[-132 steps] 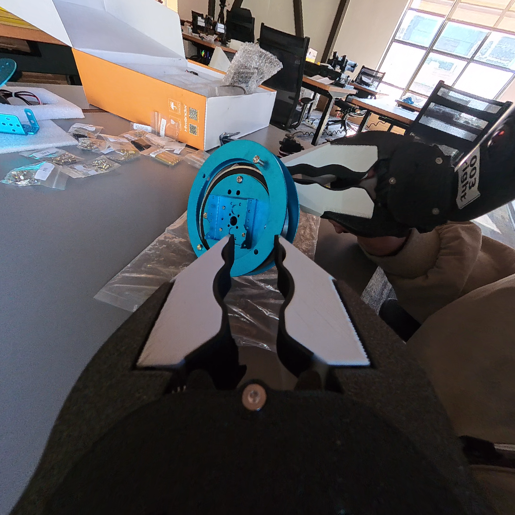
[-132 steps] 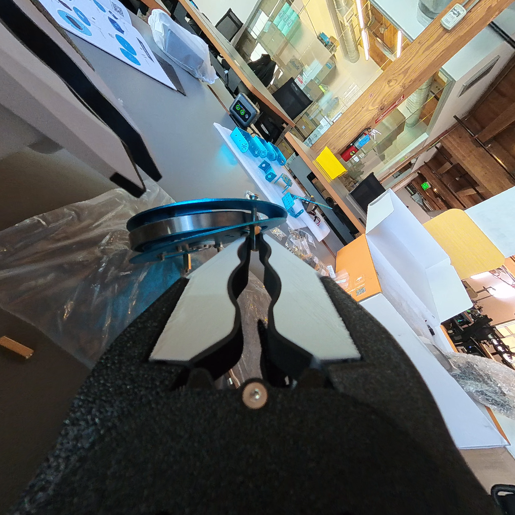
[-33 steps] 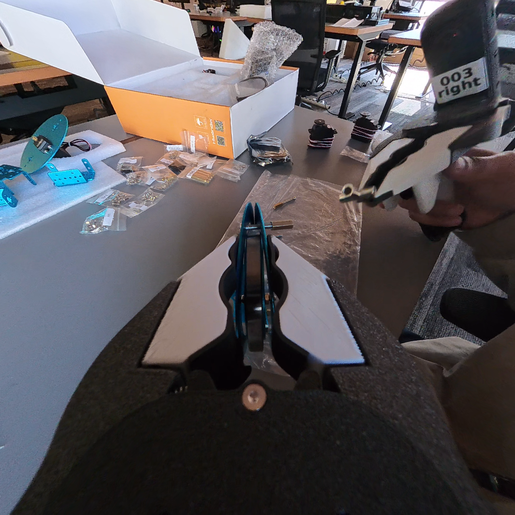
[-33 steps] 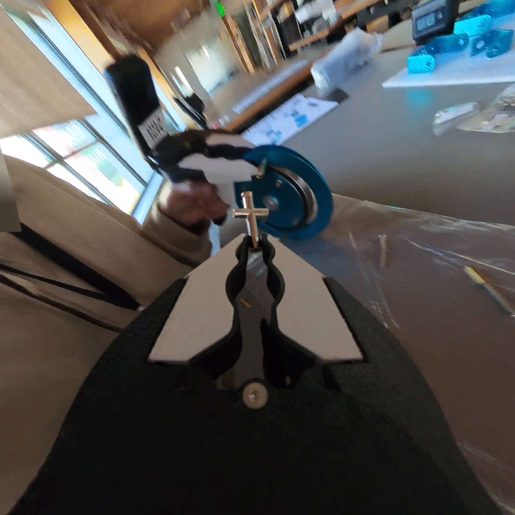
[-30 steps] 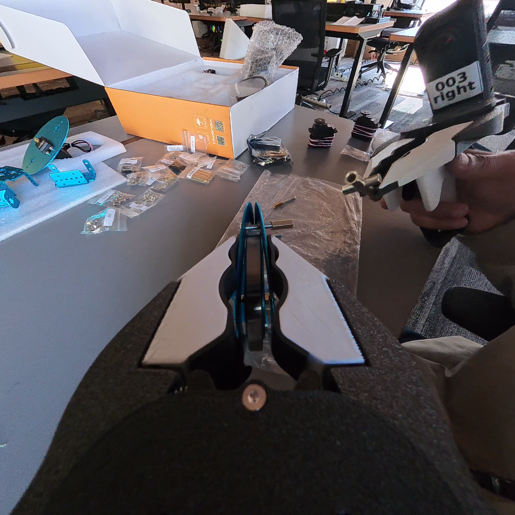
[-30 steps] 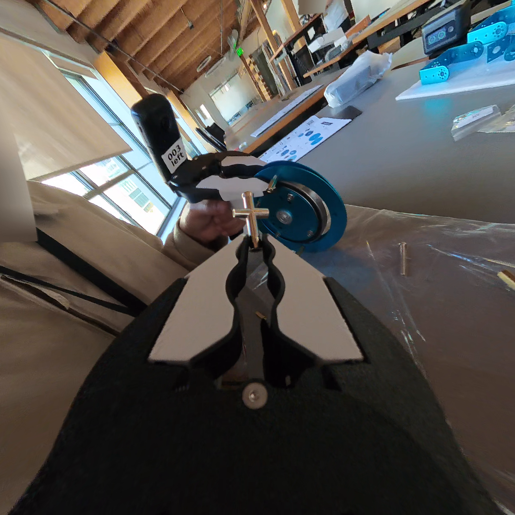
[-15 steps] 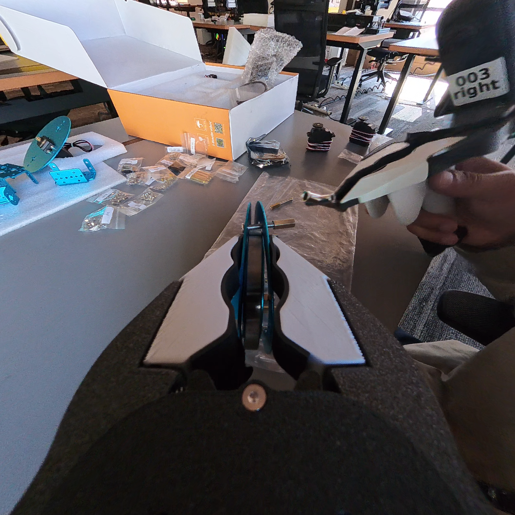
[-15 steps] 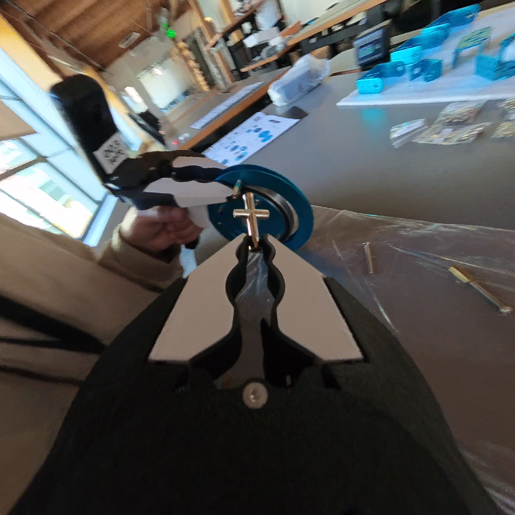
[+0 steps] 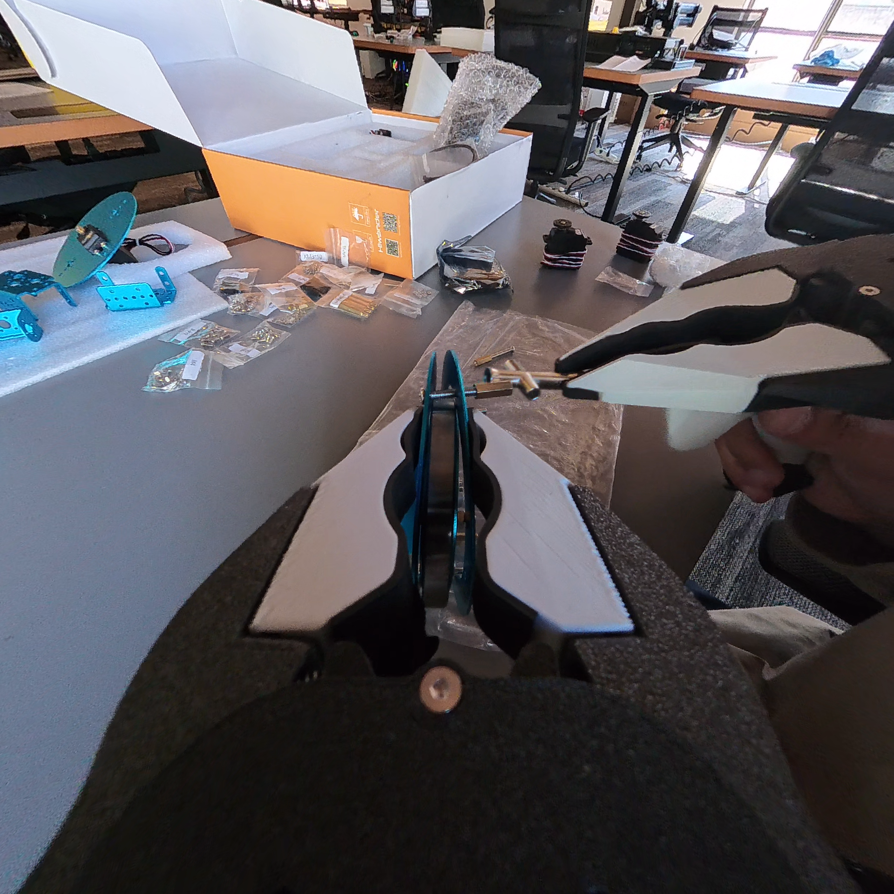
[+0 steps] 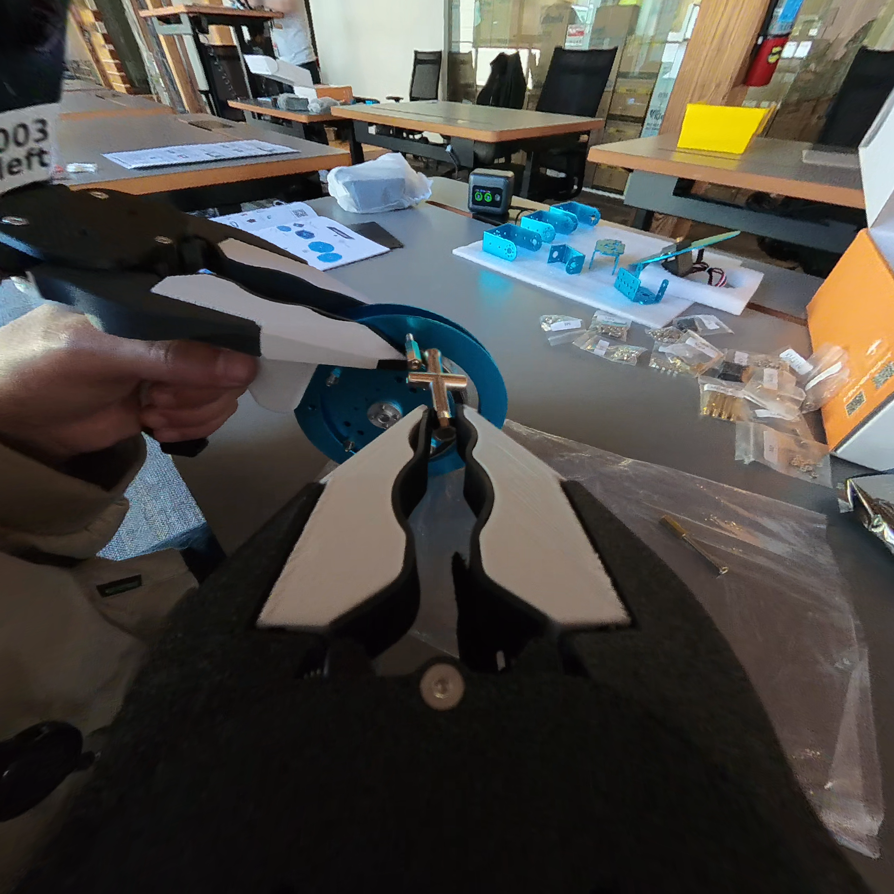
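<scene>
We saw the left gripper (image 9: 442, 425) clamped on the blue disc assembly (image 9: 442, 464) held edge-on above the plastic sheet (image 9: 546, 425), its lower rim hidden between the fingers. The right gripper (image 10: 442, 416) pinched a small cross-shaped metal wrench (image 10: 435, 379) against the brass standoff (image 9: 493, 389) on the disc; whether they engaged, we couldn't tell.
</scene>
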{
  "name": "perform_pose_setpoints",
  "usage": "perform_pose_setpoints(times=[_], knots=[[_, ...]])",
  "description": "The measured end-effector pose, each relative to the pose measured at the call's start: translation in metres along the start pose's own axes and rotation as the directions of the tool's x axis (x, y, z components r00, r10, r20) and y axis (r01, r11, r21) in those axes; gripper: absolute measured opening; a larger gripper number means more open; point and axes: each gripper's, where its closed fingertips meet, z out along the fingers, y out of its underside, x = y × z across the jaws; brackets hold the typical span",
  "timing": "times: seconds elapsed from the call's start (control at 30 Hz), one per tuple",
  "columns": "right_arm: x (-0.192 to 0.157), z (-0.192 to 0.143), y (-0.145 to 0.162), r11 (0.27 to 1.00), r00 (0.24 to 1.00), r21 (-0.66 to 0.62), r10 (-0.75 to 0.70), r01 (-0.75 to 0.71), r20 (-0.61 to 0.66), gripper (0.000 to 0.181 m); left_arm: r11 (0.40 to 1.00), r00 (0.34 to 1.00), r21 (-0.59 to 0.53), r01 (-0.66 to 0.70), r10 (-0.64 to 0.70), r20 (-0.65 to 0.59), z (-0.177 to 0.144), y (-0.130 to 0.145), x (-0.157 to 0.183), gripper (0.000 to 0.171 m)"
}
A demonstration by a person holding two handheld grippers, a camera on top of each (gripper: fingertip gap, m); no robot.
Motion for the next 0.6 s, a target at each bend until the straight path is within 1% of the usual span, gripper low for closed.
perform_pose_setpoints(times=[0.07,0.23,0.37,0.5,0.6], knots=[[-0.002,-0.003,-0.003,1.000,1.000,0.030,-0.006,0.006,0.019,0.008,1.000,1.000,0.003,0.004,-0.004,0.004,0.000,0.000,0.000,0.015],[-0.004,-0.011,-0.002,0.997,0.998,0.040,-0.061,0.060,0.025,0.008,1.000,1.000,0.005,0.004,-0.004,0.013,-0.001,0.000,0.000,0.015],[-0.010,-0.014,-0.002,0.996,0.996,0.042,-0.074,0.073,0.039,0.008,1.000,1.000,0.001,-0.003,0.003,0.013,0.000,0.000,0.001,0.015],[-0.008,-0.014,-0.003,0.992,0.992,0.031,-0.125,0.125,-0.001,0.008,1.000,1.000,-0.002,-0.014,0.014,0.015,0.001,0.000,0.002,0.015],[-0.008,-0.013,-0.004,0.989,0.989,0.018,-0.148,0.149,-0.007,0.008,1.000,1.000,-0.003,-0.014,0.014,0.014,0.001,-0.001,0.003,0.015]])
